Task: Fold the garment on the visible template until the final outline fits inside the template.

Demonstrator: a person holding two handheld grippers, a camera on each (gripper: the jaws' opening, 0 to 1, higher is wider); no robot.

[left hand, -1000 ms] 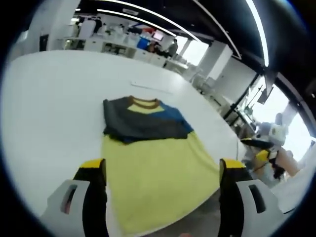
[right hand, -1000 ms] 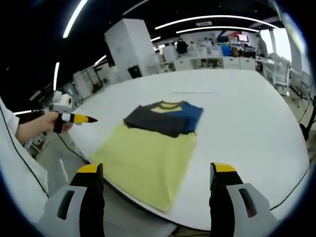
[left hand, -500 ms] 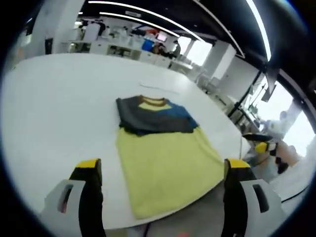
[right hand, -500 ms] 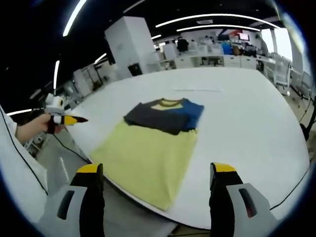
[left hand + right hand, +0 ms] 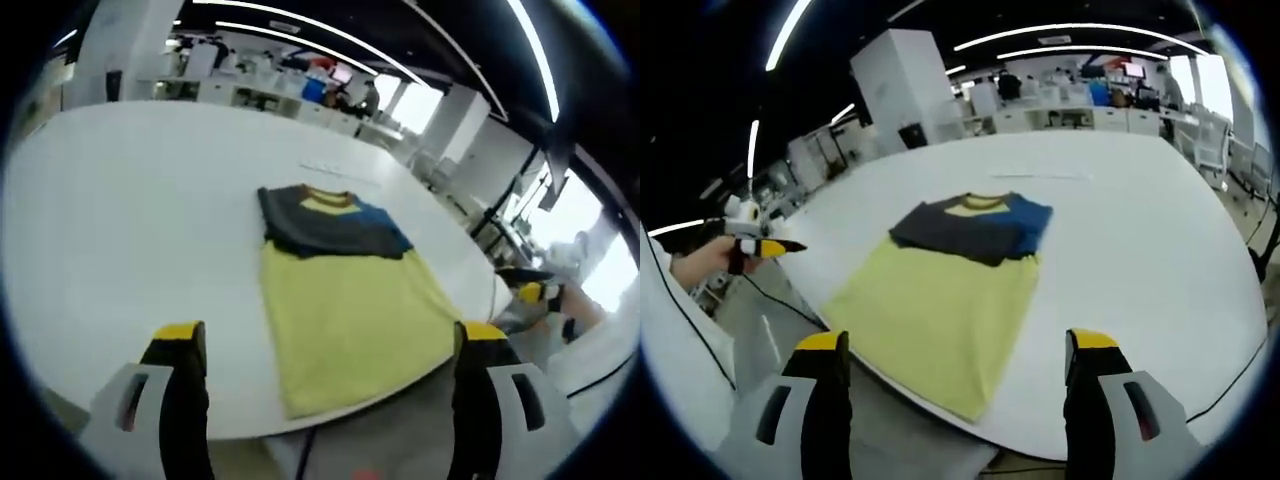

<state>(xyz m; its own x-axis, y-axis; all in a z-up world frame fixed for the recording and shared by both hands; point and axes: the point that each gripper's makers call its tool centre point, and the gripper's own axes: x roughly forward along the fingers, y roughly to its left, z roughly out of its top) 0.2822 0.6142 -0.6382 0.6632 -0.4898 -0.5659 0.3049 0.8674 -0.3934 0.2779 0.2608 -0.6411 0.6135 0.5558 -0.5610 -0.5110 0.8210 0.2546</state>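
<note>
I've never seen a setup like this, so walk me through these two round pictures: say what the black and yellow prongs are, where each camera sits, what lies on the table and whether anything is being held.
There is no robot here. A person holds a two-jaw tool in each hand, and a fisheye camera rides on each one, looking forward along its jaws. The black, yellow-tipped prongs at the bottom are those jaws: the left tool in the left gripper view, the right tool in the right gripper view. Both stand wide open and hold nothing.

On the white table lies a shirt, its yellow body flat with the hem hanging slightly over the near edge, and dark grey and blue sleeves folded across the chest. The room behind is an office.

In the right gripper view, the person's hand holds the left tool at the left edge.
</note>
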